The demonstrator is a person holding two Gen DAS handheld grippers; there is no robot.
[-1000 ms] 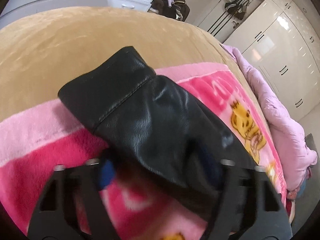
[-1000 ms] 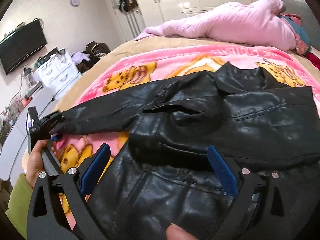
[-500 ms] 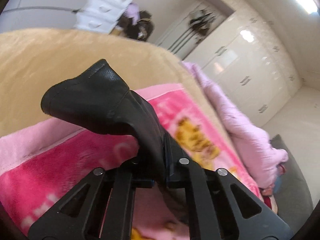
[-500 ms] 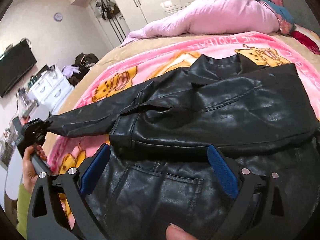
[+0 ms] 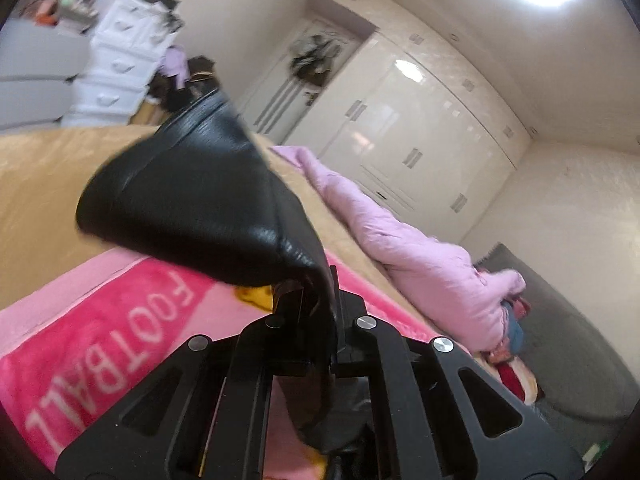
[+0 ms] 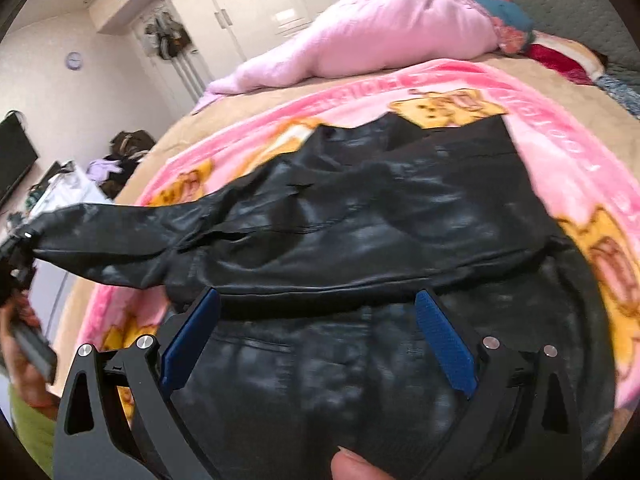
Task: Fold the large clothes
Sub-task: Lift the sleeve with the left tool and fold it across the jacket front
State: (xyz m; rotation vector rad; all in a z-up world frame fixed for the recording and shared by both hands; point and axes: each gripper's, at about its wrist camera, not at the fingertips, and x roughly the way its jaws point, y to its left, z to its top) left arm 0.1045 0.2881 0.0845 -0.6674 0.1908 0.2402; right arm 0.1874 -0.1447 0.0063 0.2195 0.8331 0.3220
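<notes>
Change since a second ago: sleeve cuff [image 5: 192,200], then flat on the pink blanket [image 5: 132,316] between wide-set jaws, is now pinched and lifted clear of it; the view past it has tipped up toward the wardrobe [image 5: 404,140].
Left gripper [image 5: 320,292]: jaws clenched on the cuff, black leather squeezed between the two fingers and trailing down under them.
Right gripper [image 6: 316,332]: jaws released and wide, blue pads [image 6: 444,344] spread above the jacket's lower body; whether they touch the leather cannot be told.
Jacket [image 6: 380,240]: black leather, spread on the pink blanket on the bed [image 5: 36,168], body toward the person's side of the blanket, collar toward the pink quilt [image 6: 380,36] at the blanket's far edge.
Long axis: the held sleeve [image 6: 132,236] runs out sideways from the jacket body, off the blanket's left border, its end raised above the blanket.
Only the left wrist view shows: the pinch itself, the cuff flaring open beyond the fingers, the word FOOTBALL on the blanket below.
Only the right wrist view shows: the whole jacket, the sleeve stretched out to the left gripper [image 6: 16,248], the left hand [image 6: 24,364] and green cuff under it, a fingertip [image 6: 356,466] at the bottom edge.
Blur: both views smeared, the jacket's seams hard to read.
</notes>
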